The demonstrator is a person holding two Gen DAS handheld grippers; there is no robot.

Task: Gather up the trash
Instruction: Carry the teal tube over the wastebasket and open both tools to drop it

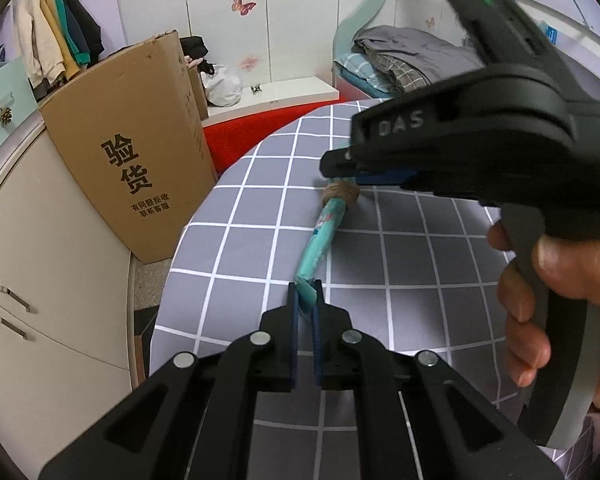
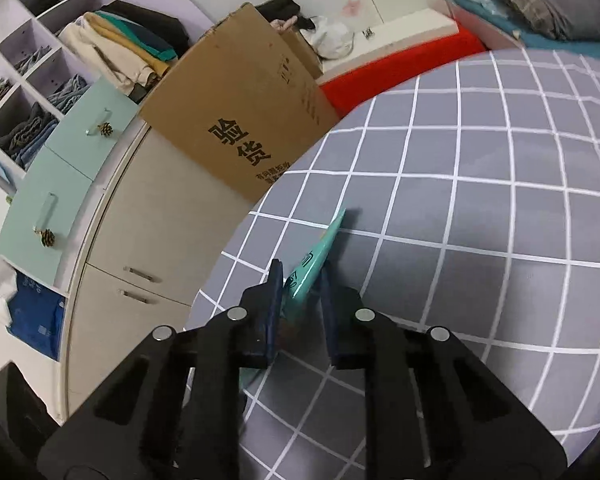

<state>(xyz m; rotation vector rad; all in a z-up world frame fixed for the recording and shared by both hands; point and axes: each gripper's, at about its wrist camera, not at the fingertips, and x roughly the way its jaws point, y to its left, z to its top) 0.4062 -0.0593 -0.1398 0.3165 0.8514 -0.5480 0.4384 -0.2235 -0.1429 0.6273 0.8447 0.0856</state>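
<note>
cardboard box (image 1: 140,160) leaning on cabinet (image 1: 52,280); folded clothes (image 1: 56,36) above; red mat (image 1: 260,128).

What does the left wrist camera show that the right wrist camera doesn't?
Only the left wrist view shows the other gripper, the right gripper, with the person's hand on its handle, and the brown twine wound around the teal wrapper.

Only the right wrist view shows the open shelves of folded clothes.

Both show the checked tablecloth, the cardboard box and the teal wrapper, pinched at one end by the left gripper and held between the right gripper's fingers.
</note>
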